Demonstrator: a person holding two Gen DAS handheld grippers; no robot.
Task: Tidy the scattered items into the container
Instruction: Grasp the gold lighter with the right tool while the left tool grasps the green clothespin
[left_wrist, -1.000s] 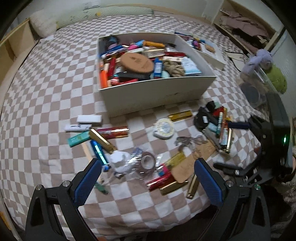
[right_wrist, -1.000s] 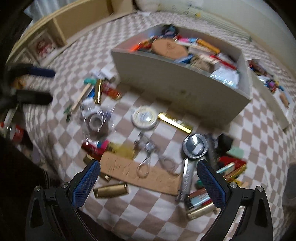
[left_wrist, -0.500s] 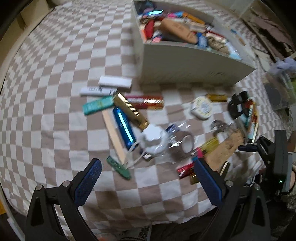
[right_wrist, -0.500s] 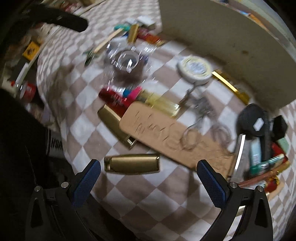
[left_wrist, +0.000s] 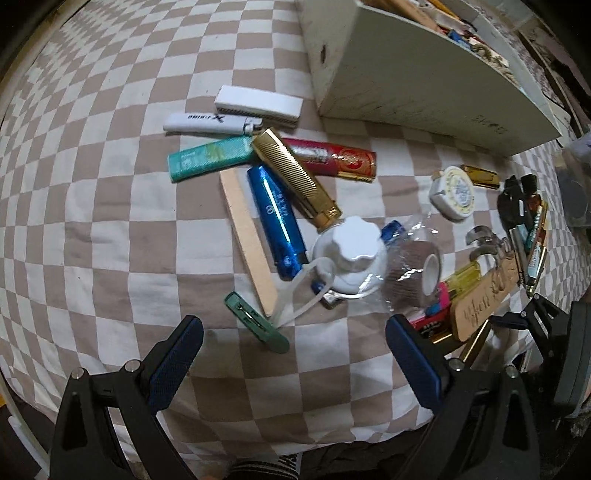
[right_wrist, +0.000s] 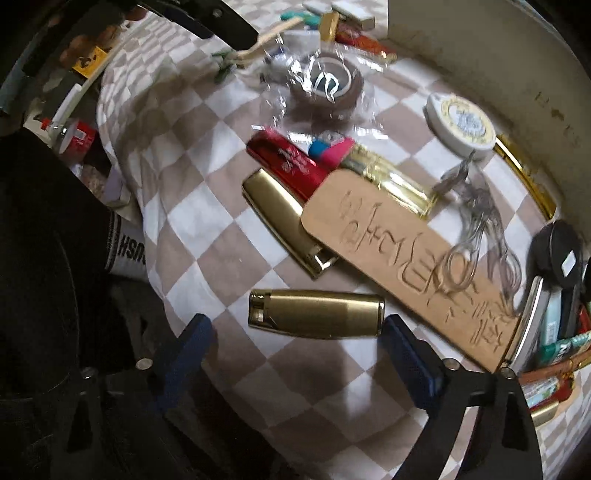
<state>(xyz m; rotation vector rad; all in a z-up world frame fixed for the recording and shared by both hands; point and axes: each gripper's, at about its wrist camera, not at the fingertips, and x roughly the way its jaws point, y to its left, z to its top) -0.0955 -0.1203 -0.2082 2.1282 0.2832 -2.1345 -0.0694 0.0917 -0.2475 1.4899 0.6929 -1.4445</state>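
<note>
My right hand-held gripper (right_wrist: 295, 343) points steeply down at the bed, its jaws wide but closing, with the gold lighter (right_wrist: 316, 313) lying crosswise between the blue pads (right_wrist: 410, 347). The right pad sits just beside the lighter's rounded end; the left pad is further from the cap end, and neither presses on it yet. To take it well, I judge I should centre the lighter so both pads meet its ends together, and settle low enough that the smooth metal shell does not squirt out on the soft sheet (right_wrist: 207, 206). Beyond the lighter lies the wooden plaque (right_wrist: 406, 258), which overlaps a second gold lighter (right_wrist: 284, 218) and a red one (right_wrist: 291, 162); I must keep my right pad off the plaque's edge.

My left hand-held gripper (left_wrist: 293, 354) hangs straight down, jaws wide with nothing between them but sheet. Just beyond it, measured from the gold lighter's side of the bed, come the green clip (left_wrist: 258, 323), the white cap (left_wrist: 349, 256), the wrapped tape roll (left_wrist: 413, 275), the blue lighter (left_wrist: 277, 221) and the wooden stick (left_wrist: 247, 236).

The container (left_wrist: 424, 77), a pale box already holding many items, stands further back beyond all the clutter, well apart from the gold lighter. The lift will need to clear its near wall.
</note>
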